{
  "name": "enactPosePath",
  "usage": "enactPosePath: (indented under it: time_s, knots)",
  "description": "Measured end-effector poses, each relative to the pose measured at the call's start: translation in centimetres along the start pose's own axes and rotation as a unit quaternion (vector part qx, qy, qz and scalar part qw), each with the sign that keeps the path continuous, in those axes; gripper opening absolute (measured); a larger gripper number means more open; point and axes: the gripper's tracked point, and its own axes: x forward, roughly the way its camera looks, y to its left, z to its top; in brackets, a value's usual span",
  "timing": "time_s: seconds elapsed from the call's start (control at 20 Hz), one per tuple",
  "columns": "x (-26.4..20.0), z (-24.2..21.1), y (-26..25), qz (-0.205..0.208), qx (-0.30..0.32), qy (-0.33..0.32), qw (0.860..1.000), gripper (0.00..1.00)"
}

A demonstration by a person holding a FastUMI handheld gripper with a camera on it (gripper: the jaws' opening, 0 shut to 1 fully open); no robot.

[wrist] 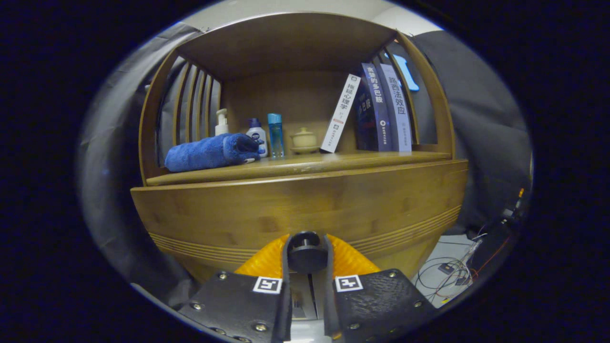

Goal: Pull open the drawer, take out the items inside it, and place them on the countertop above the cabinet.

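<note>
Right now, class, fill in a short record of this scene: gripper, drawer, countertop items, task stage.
hand-held gripper: fingers closed on the drawer knob
drawer knob: dark, round, between the fingers
drawer front: wooden; whether it has started to open cannot be told
countertop: rolled blue towel, pump bottle, two small bottles, lidded cup, books
task stage: knob gripped, drawer contents unseen

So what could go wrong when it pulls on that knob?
The gripper grips the round dark drawer knob with its fingers on either side, so it might slip off if pulled crookedly. A hard yank on the wooden drawer front could shake the countertop and topple the leaning white book or slim blue bottle.
</note>
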Motion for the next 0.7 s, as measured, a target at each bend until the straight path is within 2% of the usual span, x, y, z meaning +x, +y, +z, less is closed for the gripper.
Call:
enactPosePath:
  time_s: [0.5,0.7]
  knots:
    - [-8.5,-1.5,-0.6,-0.006,-0.020,0.029,0.999,0.26]
    - [-11.4,-2.7,-0.6,-0.008,0.005,0.051,0.999,0.27]
